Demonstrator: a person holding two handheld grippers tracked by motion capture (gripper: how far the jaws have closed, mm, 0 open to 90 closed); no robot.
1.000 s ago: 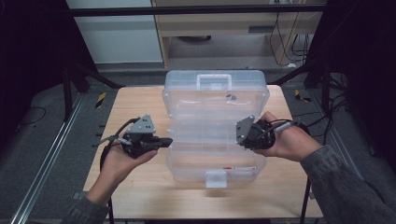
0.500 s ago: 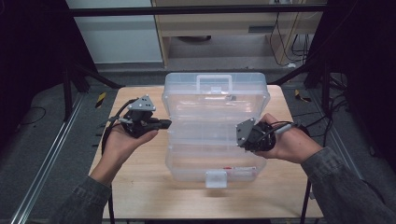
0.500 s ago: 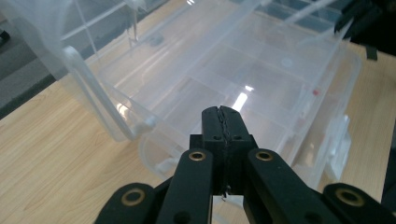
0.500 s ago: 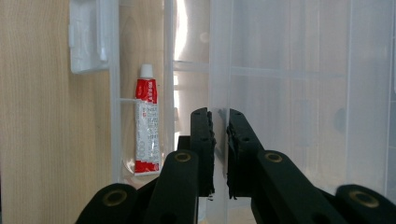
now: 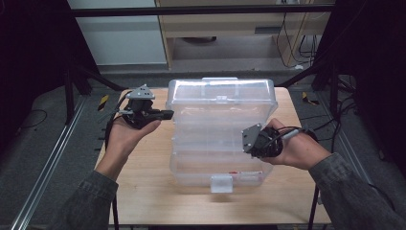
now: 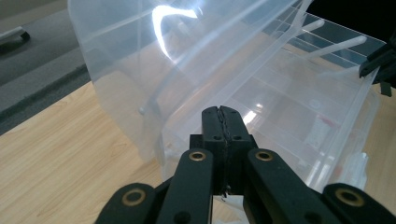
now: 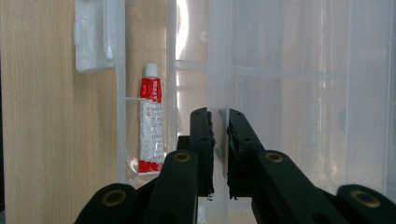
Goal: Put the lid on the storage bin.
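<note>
High view, entry: one clear plastic compartment box (image 5: pixel 221 139) at the middle of a wooden table (image 5: pixel 143 191), its lid (image 5: pixel 221 98) raised and leaning toward twelve o'clock, latch tab at six o'clock. Left gripper (image 5: pixel 163 114), at nine o'clock of the box, has travelled away from the person and upward over the past second, from beside the tray to the lid's left edge; jaws pressed together on nothing, tip just beside or touching the lid, contact not discernible. I judge it to be steadying or pushing the lid further open. Right gripper (image 7: pixel 218 135), at three o'clock, unmoved, jaws clamped on the tray's clear side wall. Right gripper view: a red-and-white tube (image 7: pixel 150 126) lies in one compartment by the latch. Other compartments hard to read through glare; tube lettering illegible.
</note>
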